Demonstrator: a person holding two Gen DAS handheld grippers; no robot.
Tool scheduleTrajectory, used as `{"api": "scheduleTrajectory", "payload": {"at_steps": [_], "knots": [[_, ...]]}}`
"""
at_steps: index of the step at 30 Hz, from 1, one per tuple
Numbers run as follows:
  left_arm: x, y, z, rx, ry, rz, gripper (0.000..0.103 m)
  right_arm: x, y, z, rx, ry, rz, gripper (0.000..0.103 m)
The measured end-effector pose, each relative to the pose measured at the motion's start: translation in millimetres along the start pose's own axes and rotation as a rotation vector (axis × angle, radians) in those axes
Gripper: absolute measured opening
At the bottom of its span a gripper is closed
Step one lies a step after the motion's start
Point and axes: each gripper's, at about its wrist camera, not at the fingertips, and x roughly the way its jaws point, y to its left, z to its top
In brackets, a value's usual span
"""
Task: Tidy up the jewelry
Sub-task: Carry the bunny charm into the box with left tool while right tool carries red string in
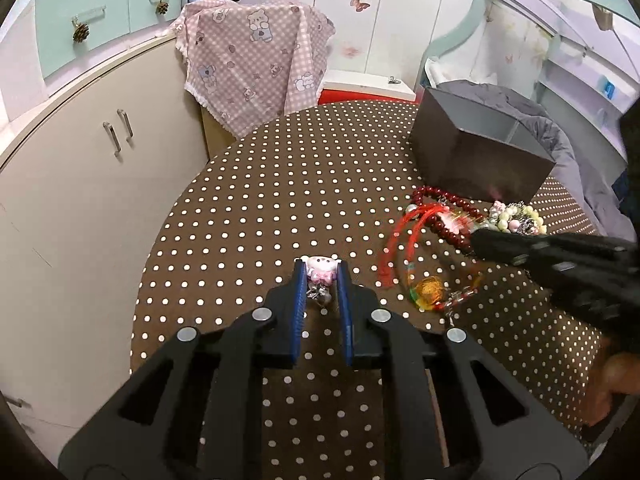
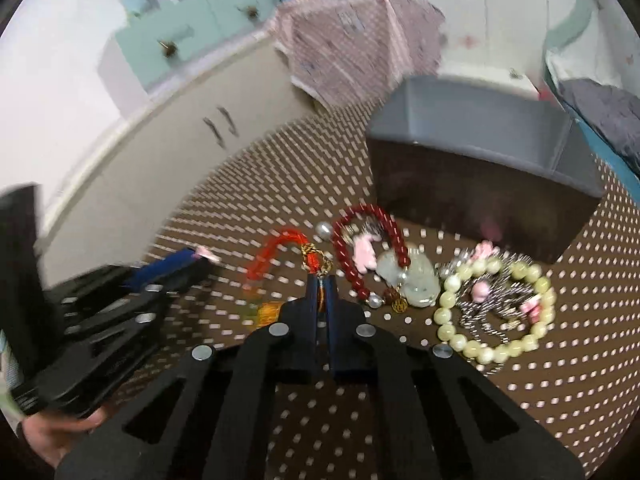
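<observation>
In the left wrist view my left gripper (image 1: 321, 270) is shut on a small pink and white cat charm (image 1: 320, 267), held just above the brown dotted table (image 1: 280, 184). In the right wrist view my right gripper (image 2: 321, 283) is shut on the gold-knotted cord of a red tassel ornament (image 2: 280, 246). Beside it lie a dark red bead bracelet (image 2: 348, 256), a pale jade pendant (image 2: 418, 286) and a pale green bead bracelet (image 2: 496, 350) ringing a silver chain (image 2: 486, 308). An open grey box (image 2: 480, 184) stands behind them. The left gripper (image 2: 200, 258) shows at the left.
A cream cupboard (image 1: 100, 200) runs along the table's left edge. A pink checked cloth (image 1: 256, 64) hangs behind the table. Grey bedding (image 1: 560, 136) lies past the box. A person's hand (image 1: 612, 388) holds the right gripper (image 1: 480, 240) at the table's right edge.
</observation>
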Motion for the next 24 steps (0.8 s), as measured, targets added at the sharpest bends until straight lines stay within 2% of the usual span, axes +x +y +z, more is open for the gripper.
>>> {"api": "scheduleTrajectory", "payload": {"at_steps": [3, 8, 15, 20, 24], "knots": [[-8, -3, 3, 0.005, -0.019, -0.006, 0.015, -23, -2, 3, -0.014, -0.033, 0.030, 0.002], [-28, -14, 18, 0.026, -0.066, -0.040, 0.015, -67, -9, 15, -0.028, -0.120, 0.020, 0.002], [-58, -42, 62, 0.084, -0.164, -0.119, 0.015, -121, -24, 50, -0.064, -0.241, -0.023, 0.002], [-58, -70, 107, 0.138, -0.211, -0.162, 0.015, -129, -43, 79, -0.054, -0.274, -0.053, 0.002], [-37, -89, 130, 0.141, -0.178, -0.217, 0.015, -111, -60, 94, -0.024, -0.245, -0.053, 0.002]]}}
